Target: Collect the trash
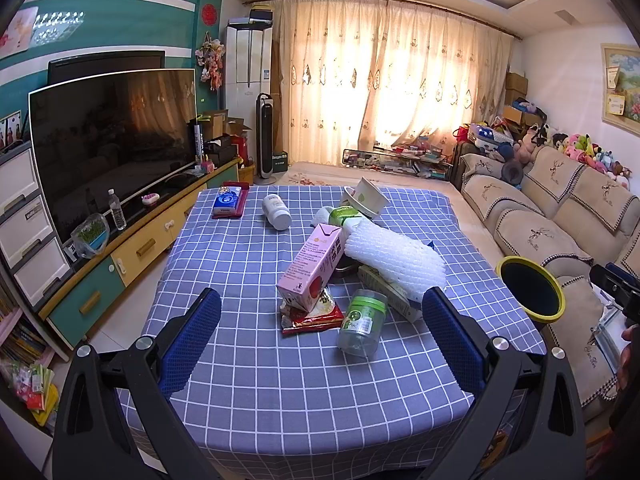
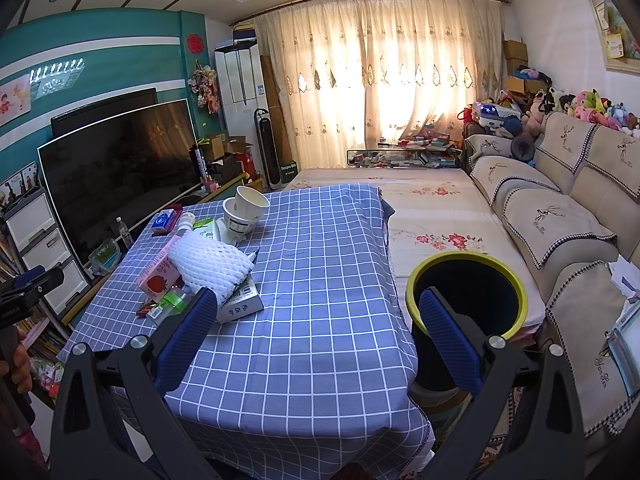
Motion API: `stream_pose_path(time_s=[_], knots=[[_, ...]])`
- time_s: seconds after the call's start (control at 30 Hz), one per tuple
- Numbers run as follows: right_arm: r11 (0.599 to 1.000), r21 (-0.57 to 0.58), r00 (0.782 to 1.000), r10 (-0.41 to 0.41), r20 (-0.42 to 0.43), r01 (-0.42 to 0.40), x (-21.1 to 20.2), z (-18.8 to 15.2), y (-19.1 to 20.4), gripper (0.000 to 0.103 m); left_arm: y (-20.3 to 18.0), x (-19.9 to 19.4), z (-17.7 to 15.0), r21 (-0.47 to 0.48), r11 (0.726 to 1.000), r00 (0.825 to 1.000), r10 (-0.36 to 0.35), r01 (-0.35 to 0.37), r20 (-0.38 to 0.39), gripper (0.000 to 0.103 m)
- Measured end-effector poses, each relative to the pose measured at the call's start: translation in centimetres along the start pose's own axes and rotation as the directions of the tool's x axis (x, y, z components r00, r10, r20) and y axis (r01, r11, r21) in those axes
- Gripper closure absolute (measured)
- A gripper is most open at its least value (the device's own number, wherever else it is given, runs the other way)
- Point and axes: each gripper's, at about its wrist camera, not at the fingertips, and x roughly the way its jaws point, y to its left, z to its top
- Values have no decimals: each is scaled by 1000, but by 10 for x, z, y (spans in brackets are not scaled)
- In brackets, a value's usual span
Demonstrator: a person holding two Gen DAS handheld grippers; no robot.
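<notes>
- Left hand-held gripper: fingers spread wide, nothing between them; blue ribbed pads. It hangs over the near part of the bench, facing the trash pile.
- Right hand-held gripper: also wide open and empty. Its left finger sits over the bench; its right finger overlaps the bin.
- Bench: covered by a blue cloth with a white grid that hangs over the edges. The near half and the right side are bare.
- Trash is clustered at mid-bench: a pink carton tilted on a red wrapper; a white foam net, ribbed and soft, lying over flat boxes; a clear jar with a green lid on its side, nearest the left gripper.
- Farther back: a white bottle on its side, two stacked paper bowls tipped over, and a tissue pack near the far left corner.
- Bin: round, dark, with a yellow-green rim, standing just beside the bench's right edge, between the bench and the sofa.
- A TV stands to the left, with a floor gap between it and the bench.
</notes>
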Motion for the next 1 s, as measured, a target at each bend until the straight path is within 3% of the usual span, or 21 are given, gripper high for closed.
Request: stream_pose_path(time_s=[0.73,1.0], knots=[[1000,-1,999,11,-45,-11,17,-2,0,7,0,17,-5,-10,1000,999,-6,5,-42,4],[992,-72,988,90,-127,-99,68,10,22,6,0,33,-6,-15,1000,997,-23,22,-68,4]])
